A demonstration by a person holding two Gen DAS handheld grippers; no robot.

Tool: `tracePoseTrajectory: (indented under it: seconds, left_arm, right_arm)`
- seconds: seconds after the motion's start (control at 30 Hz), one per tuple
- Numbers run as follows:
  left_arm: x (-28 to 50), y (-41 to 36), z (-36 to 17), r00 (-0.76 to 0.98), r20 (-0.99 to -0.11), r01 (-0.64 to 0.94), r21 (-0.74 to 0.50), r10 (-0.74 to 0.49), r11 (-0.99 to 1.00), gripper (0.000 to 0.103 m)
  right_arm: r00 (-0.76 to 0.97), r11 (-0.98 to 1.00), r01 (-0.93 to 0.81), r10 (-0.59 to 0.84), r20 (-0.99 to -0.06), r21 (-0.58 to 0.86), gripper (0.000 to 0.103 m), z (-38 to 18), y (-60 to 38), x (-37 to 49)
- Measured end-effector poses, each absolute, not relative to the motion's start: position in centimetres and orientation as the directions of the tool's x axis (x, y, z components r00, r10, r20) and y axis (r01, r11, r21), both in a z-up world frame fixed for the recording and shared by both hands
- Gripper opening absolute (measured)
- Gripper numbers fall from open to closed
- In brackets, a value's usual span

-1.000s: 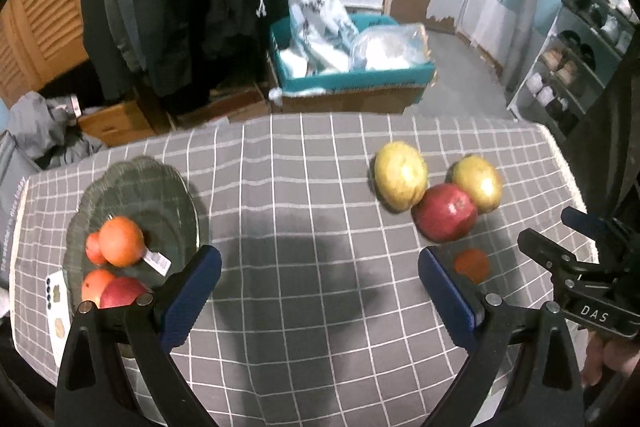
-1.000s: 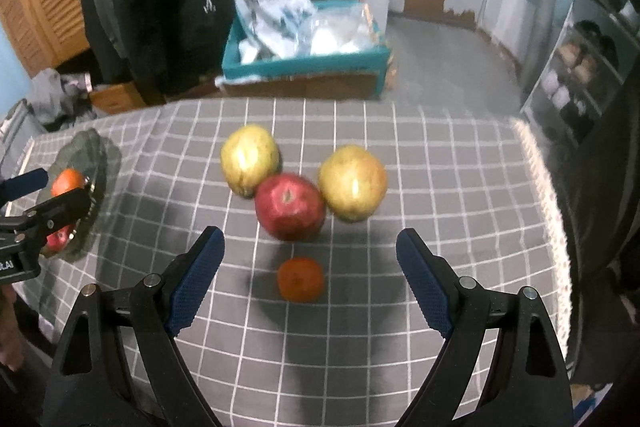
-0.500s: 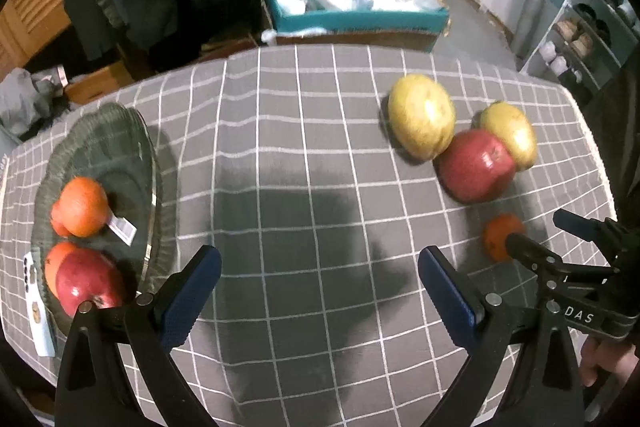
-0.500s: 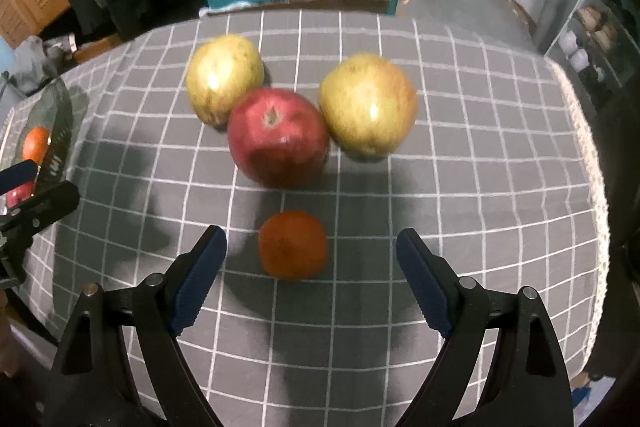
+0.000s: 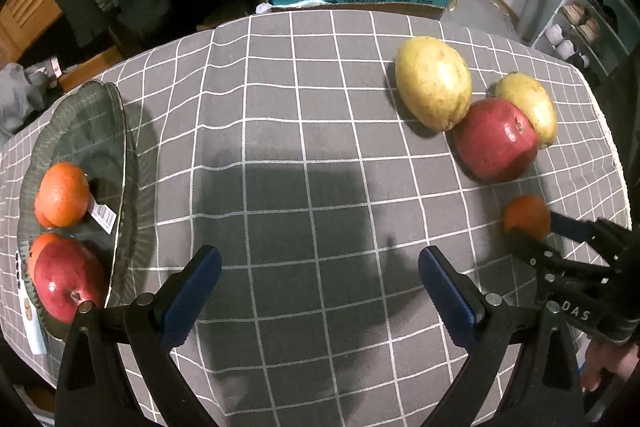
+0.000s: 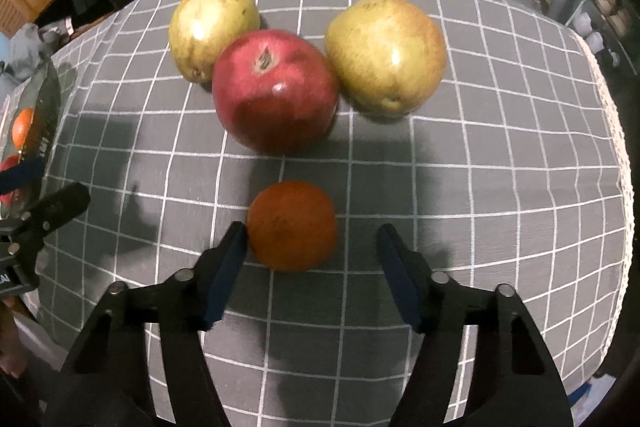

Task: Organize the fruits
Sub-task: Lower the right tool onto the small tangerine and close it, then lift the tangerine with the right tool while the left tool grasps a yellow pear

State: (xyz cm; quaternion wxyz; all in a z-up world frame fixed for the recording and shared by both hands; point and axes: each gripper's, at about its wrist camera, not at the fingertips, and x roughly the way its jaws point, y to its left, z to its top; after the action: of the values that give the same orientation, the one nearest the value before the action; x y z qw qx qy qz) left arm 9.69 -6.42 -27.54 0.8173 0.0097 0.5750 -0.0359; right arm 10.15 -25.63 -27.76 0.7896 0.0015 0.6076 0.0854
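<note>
The right gripper (image 6: 310, 247) is closing around the small orange (image 6: 292, 225) and should squeeze its middle softly, not yet pinching.

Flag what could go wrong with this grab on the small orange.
The right gripper is closing off-centre: one finger sits at the small orange while the other is still clear, so it may roll away. The red pomegranate sits just behind; a nudged orange could bump it.
</note>
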Motion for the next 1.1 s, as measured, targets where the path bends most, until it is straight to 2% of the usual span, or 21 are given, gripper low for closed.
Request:
tracePoseTrajectory:
  seconds: [0.13, 0.47, 0.8, 1.1]
  left_arm:
    - [10.3, -6.1, -27.3, 0.333, -0.94, 0.056, -0.059, -0.075, 0.997, 0.1]
    - [11.7, -6.1, -25.9, 0.355, -0.929, 0.052, -0.094, -0.106, 0.994, 0.1]
    - [13.7, -7.2, -24.2, 0.39, -0.913, 0.056, -0.106, -0.119, 0.993, 0.1]
    - [16.0, -9.2, -23.3, 0.404, -0.904, 0.072, -0.119, -0.138, 0.99, 0.1]
  right_arm:
    - [0.251, 0.98, -0.156, 0.162, -0.954, 0.125, 0.044, -27.6, -25.3, 10.1]
    - [0.298, 0.984, -0.16, 0.127, -0.946, 0.082, 0.043, -26.2, -25.2, 10.3]
    - [0.418, 0.992, -0.105, 0.108, -0.902, 0.071, 0.043, -22.2, -27.0, 11.8]
    - [0.484, 0.996, -0.082, 0.072, -0.872, 0.036, 0.043, -21.0, -28.0, 14.8]
